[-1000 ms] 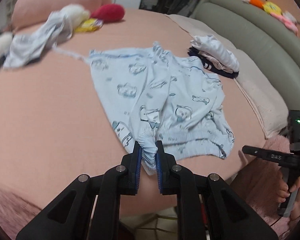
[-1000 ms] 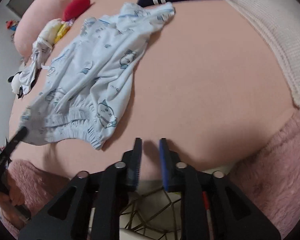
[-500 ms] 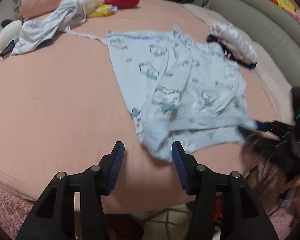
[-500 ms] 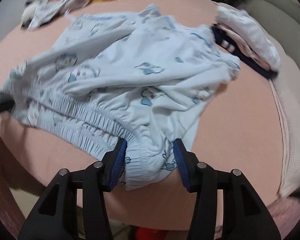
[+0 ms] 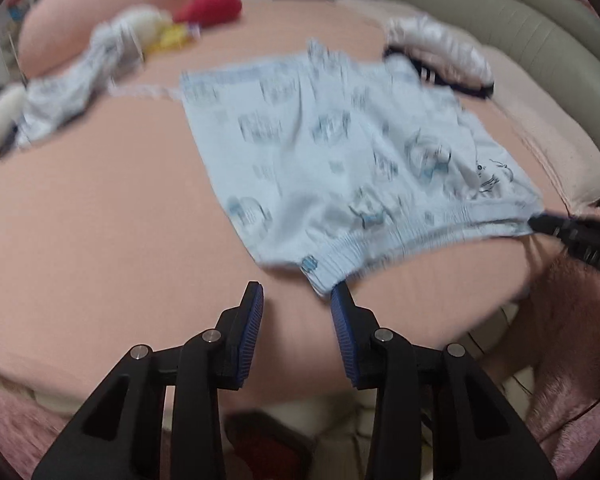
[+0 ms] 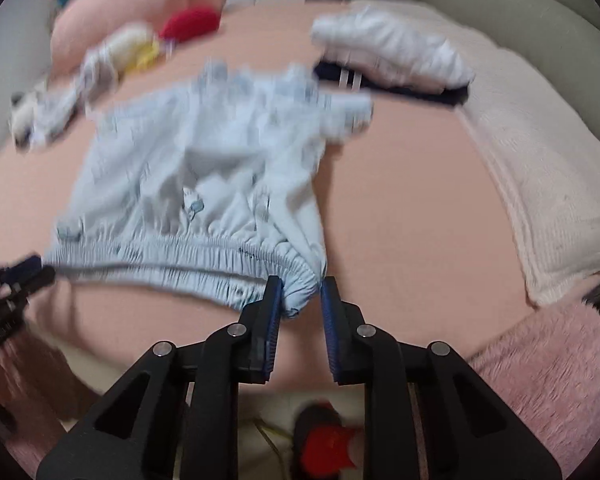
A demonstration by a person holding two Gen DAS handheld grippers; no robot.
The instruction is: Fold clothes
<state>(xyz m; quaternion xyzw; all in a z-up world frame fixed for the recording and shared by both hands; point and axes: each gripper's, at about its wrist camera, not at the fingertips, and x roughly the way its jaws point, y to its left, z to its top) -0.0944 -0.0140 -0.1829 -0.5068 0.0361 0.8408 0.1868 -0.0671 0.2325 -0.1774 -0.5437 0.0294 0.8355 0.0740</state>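
The left hand-held gripper (image 5: 296, 300) has let go of the shorts (image 5: 340, 160); its jaws are closing, nothing between. The right hand-held gripper (image 6: 298, 300) is closing on the waistband corner, so flattening has started

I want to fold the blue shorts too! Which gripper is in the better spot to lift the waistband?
Right. The right hand-held gripper has the shorts' waistband bunched between its closing jaws. The left hand-held gripper is closing too, with only the corner by one pad.

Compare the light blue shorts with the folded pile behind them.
The light blue shorts lie spread out, one unfolded garment; the folded pile stacks several. The shorts carry a blue cartoon print; the pile shows white on top, navy with white stripes beneath. Both rest on the pink sheet.
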